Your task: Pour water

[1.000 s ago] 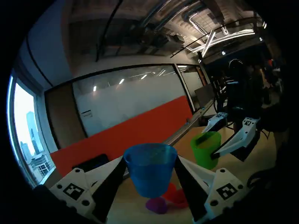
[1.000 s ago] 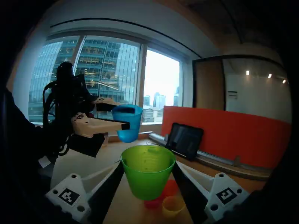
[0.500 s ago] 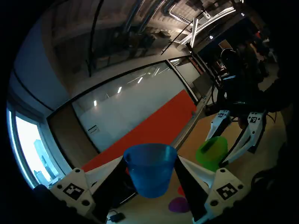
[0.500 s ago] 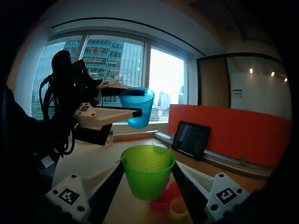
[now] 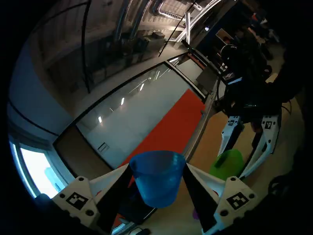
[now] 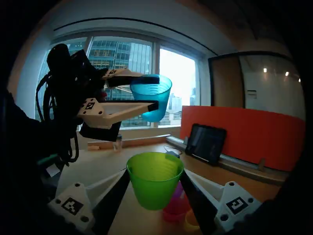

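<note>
Since a second ago your left tongs [image 6: 153,93] have risen, lifting the translucent blue plastic cup [image 6: 150,97] from level with the rim of the bright green plastic cup [image 6: 155,181] to well above it. The room in the left gripper view has also rolled over, so I judge the tip is starting. Both fingers of the left tongs press on the blue cup's sides. Your right tongs [image 6: 155,176] clamp the green cup the same way, upright over the pale wooden worktop [image 6: 98,168], with small pink and orange cups [image 6: 177,204] below it. The blue cup looks near upright and sits off to one side of the green mouth. No stream shows, and I cannot tell whether either cup holds water. So the carry is done; lining up, tipping and pouring are left to you.
</note>
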Tool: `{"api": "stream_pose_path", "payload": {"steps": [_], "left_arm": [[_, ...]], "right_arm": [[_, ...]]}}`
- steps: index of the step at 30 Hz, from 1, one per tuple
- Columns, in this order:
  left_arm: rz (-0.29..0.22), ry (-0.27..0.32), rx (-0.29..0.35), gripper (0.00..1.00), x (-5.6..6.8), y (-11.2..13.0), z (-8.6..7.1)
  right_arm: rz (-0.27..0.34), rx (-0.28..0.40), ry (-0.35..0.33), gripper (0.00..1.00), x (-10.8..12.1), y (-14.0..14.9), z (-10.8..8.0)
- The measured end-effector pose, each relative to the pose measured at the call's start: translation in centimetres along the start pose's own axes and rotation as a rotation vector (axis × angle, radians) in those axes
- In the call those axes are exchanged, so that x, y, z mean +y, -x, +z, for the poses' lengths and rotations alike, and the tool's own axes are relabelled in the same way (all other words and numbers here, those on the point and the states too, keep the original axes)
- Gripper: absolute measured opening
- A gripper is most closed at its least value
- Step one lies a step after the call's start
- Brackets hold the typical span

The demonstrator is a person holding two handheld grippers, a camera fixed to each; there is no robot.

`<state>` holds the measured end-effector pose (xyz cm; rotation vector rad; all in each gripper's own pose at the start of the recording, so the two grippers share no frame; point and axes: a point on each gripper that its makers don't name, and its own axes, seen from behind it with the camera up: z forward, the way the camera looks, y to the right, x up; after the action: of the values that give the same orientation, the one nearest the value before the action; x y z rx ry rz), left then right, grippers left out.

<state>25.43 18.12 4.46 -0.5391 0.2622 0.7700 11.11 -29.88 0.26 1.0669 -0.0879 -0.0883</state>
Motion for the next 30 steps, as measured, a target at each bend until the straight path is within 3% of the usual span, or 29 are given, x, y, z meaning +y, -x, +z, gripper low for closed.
{"api": "stream_pose_path", "payload": {"steps": [12,24,30], "left_arm": [[0.126,0.010,0.020,0.87,-0.2,-0.5,0.8],[0.288,-0.005,0.028,0.87,-0.3,-1.5,1.4],[0.330,-0.011,0.035,0.87,-0.5,-2.2,1.3]], "right_arm": [[0.001,-0.006,-0.017,0.91,-0.2,0.4,0.9],[0.001,-0.016,-0.028,0.91,-0.3,0.8,1.1],[-0.001,-0.016,-0.030,0.91,-0.3,0.8,1.0]]}}
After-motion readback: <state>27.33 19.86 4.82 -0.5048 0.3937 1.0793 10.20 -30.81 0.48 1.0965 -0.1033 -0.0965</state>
